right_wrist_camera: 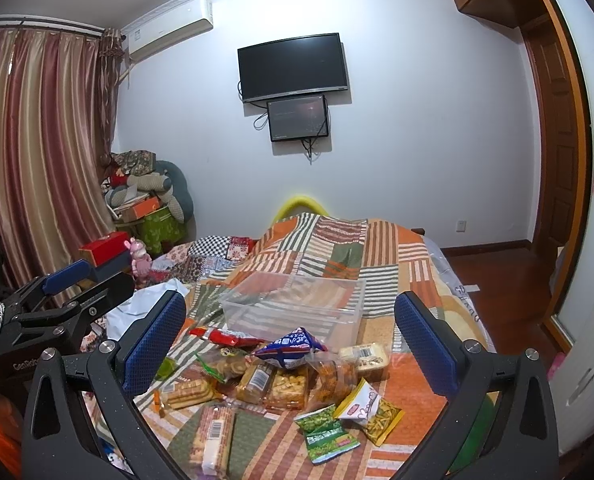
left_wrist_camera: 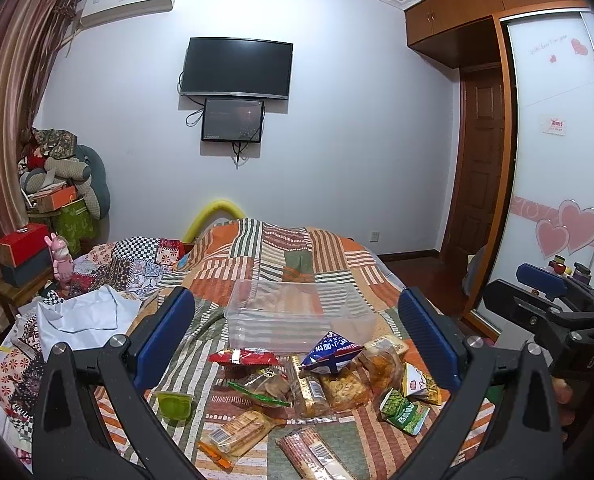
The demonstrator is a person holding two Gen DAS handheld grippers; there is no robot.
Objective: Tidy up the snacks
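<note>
The left gripper occupies the lower part of the left wrist frame with its jaws spread wide — nothing sits between the blue pads. The right gripper fills the lower part of the right wrist frame in the same condition: jaws fully apart, holding nothing.

Both grippers hover above a patchwork bedspread. A clear plastic bin rests on it at frame centre, open side up, with no packets inside it that can be made out.

The snacks lie loose on the bedspread just below the bin in both frames:
- a red packet touching the bin's near wall;
- a blue-and-white bag resting on top of the pile;
- a green pea packet at lower right, just beside a yellow-and-white packet;
- a small green jelly cup at lower left, apart from the pile;
- several clear-wrapped biscuit packs in the middle of the pile.

A wall-mounted television hangs at upper centre. Striped curtains cover the left of the right wrist frame.
</note>
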